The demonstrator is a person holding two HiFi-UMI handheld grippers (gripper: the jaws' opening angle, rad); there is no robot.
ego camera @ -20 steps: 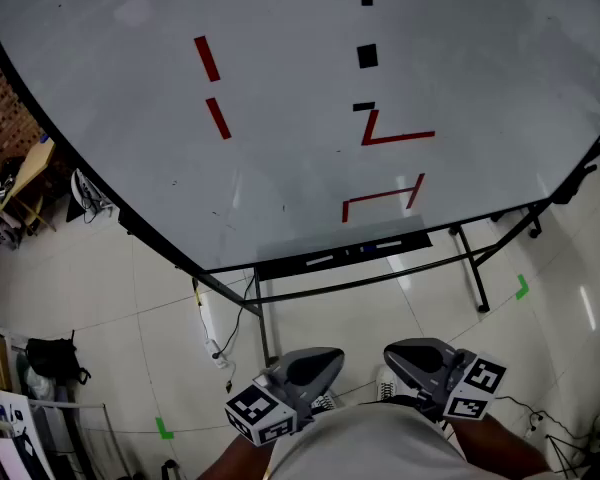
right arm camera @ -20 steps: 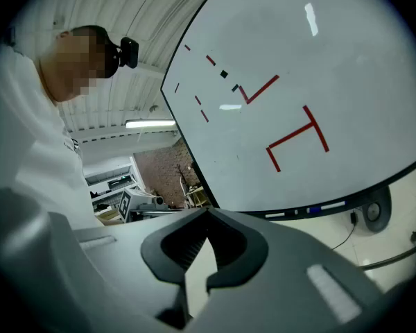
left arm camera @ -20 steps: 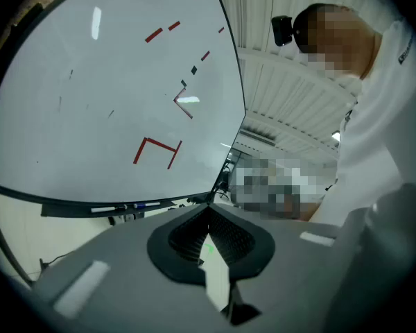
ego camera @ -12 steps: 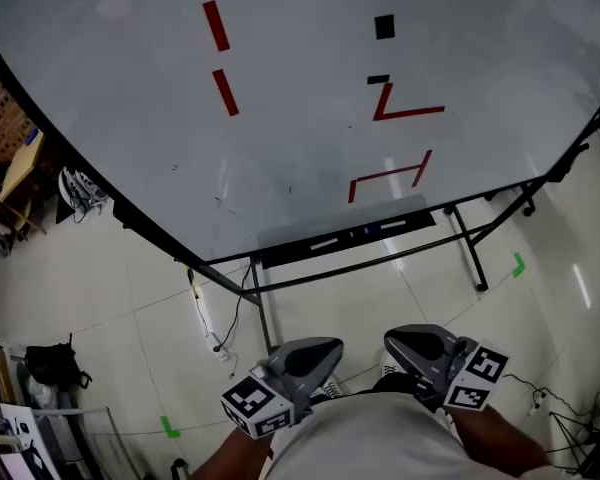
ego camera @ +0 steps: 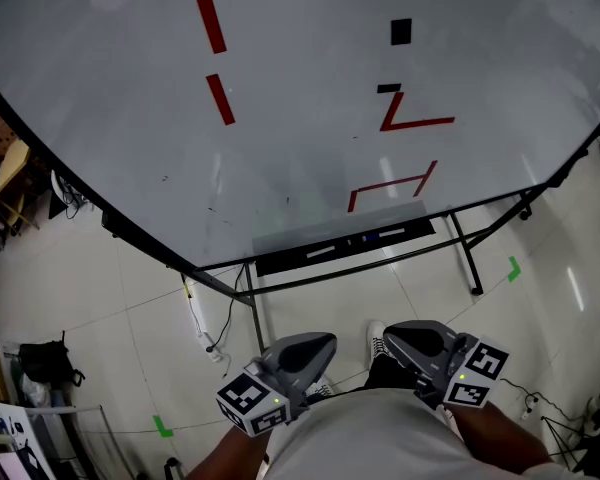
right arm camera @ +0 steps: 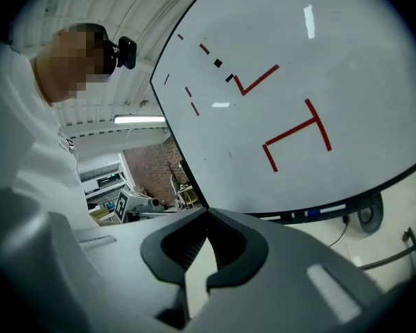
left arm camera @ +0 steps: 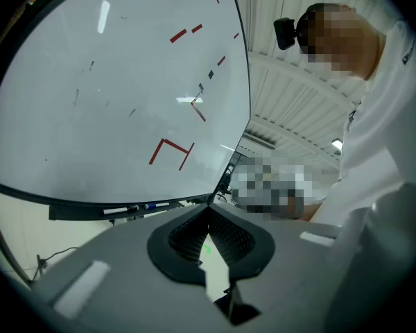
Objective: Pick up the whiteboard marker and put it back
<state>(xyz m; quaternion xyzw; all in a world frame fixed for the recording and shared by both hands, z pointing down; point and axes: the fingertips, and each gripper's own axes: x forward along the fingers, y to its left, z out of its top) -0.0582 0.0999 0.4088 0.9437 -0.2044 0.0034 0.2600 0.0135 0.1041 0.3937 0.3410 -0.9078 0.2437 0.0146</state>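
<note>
Left gripper [ego camera: 315, 348] and right gripper [ego camera: 405, 340] – jaws closed, empty – open one squarely over the whiteboard marker [ego camera: 377, 236] on the tray [ego camera: 280, 264]

The whiteboard [ego camera: 300, 108] runs past the head view's top, left and right edges, so its outline is incomplete. On the tray [ego camera: 280, 261] below it lie the markers [ego camera: 320, 252], thin sticks too small to tell apart beyond one blue patch. The person's shirt [ego camera: 380, 438] covers the rear of the left gripper [ego camera: 328, 340] and the right gripper [ego camera: 390, 332]. The forearms [ego camera: 495, 438] are cut off by the bottom edge. A shoe [ego camera: 377, 340] shows only partly beside the right gripper. Clutter [ego camera: 5, 423] in the lower left corner is cropped.
</note>
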